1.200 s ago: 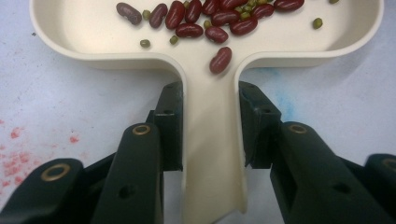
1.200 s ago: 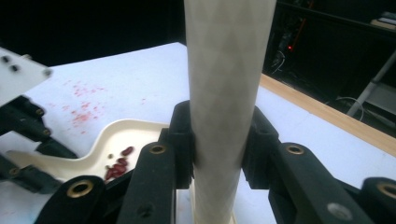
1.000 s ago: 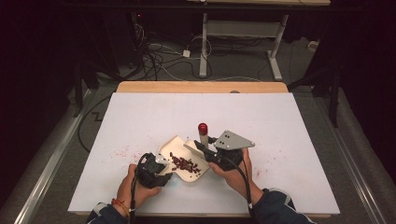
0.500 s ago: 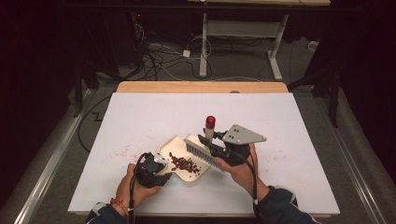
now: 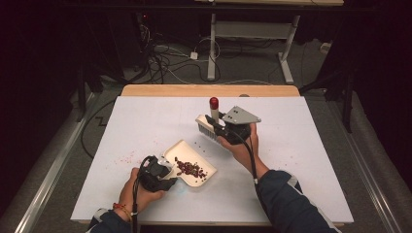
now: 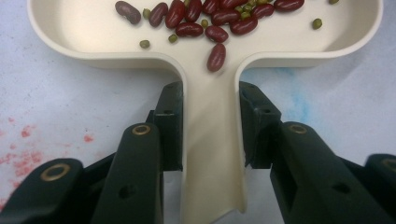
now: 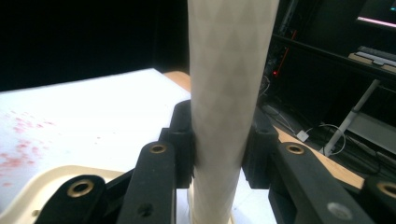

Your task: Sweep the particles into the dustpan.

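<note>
We hold the cream dustpan (image 5: pixel 192 167) flat on the white tabletop (image 5: pixel 301 145) with the left tool (image 5: pixel 158 174), whose jaws are clenched on both sides of the pan's handle, as the left gripper view makes plain. In the pan lies a small heap of red beans (image 6: pixel 205 21) mixed with a few green beans (image 6: pixel 173 38), gathered toward the middle, with one red bean sitting at the mouth of the handle channel.

Our right tool (image 5: pixel 228 127) grasps the brush (image 5: pixel 212 119) by its pale handle, jaws pressed against it on either side in the right gripper view. Over the last second this hand has lifted the brush off the dustpan and carried it away toward the far right. A second ago its bristles sat just beside the beans at the pan's edge; now the brush hangs above the tabletop, well apart from the pan, its red-tipped handle pointing up and away from us.

We judge the sweeping stroke finished and the beans collected. A few stray specks (image 5: pixel 200 144) lie on the tabletop between pan and brush, so another pass may be called for. Otherwise the pan looks ready to be lifted and emptied, kept level so nothing rolls out over its open edge.
</note>
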`<action>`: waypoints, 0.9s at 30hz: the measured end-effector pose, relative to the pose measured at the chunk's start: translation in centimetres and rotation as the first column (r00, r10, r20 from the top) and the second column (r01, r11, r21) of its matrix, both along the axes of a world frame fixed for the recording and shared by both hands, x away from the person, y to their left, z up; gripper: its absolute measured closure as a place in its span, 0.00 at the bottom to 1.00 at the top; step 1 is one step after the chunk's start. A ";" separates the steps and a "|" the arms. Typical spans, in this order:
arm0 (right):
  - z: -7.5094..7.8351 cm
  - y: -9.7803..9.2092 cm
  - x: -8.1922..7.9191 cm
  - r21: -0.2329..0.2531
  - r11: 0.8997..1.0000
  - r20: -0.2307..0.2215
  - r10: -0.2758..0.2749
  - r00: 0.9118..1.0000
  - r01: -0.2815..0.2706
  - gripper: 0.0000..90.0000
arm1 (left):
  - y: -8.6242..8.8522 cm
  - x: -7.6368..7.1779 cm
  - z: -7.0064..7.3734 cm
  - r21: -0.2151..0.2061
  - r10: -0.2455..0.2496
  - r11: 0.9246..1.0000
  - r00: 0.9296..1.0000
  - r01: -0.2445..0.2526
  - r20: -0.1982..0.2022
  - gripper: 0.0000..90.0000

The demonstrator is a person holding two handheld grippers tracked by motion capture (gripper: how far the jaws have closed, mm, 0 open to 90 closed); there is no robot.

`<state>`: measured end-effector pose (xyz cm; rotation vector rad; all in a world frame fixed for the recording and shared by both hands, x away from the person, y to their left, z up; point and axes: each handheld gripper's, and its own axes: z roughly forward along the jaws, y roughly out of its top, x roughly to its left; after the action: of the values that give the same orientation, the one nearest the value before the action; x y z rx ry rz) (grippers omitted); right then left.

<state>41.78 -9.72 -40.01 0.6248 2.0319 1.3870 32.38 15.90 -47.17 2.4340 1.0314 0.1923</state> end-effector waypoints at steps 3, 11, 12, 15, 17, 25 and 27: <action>-0.8 0.8 0.7 -0.005 1.000 -0.038 0.025 0.999 -0.025 0.78 | 0.1 0.4 0.0 -0.001 0.008 1.000 1.000 -0.008 0.000 0.71; -1.2 1.8 -1.7 0.003 0.992 -0.076 0.129 0.989 -0.129 0.77 | 0.0 0.8 0.0 0.009 0.015 1.000 1.000 -0.015 0.006 0.71; -1.3 2.1 -2.7 0.002 0.989 -0.074 0.146 0.986 -0.147 0.77 | 0.0 0.8 0.0 0.010 0.015 1.000 1.000 -0.015 0.007 0.71; -1.2 2.3 -4.1 0.012 0.984 -0.066 0.178 0.982 -0.178 0.77 | -0.1 0.8 0.0 0.009 0.018 1.000 1.000 -0.018 0.005 0.71; -0.9 2.3 -4.8 0.046 0.977 -0.075 0.211 0.975 -0.208 0.78 | 0.0 0.8 0.0 0.006 0.018 1.000 1.000 -0.018 0.004 0.71; 0.5 0.7 -5.9 0.078 0.977 -0.020 0.201 0.979 -0.199 0.78 | 0.0 0.8 0.0 0.003 0.021 1.000 1.000 -0.021 0.006 0.71; 0.9 0.1 -5.9 0.072 0.982 -0.016 0.178 0.984 -0.176 0.78 | 0.0 0.7 0.0 0.004 0.021 1.000 1.000 -0.021 0.008 0.71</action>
<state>35.89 -9.64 -39.10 0.5006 2.1073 1.5657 33.12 15.93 -47.18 2.4252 1.0545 0.2109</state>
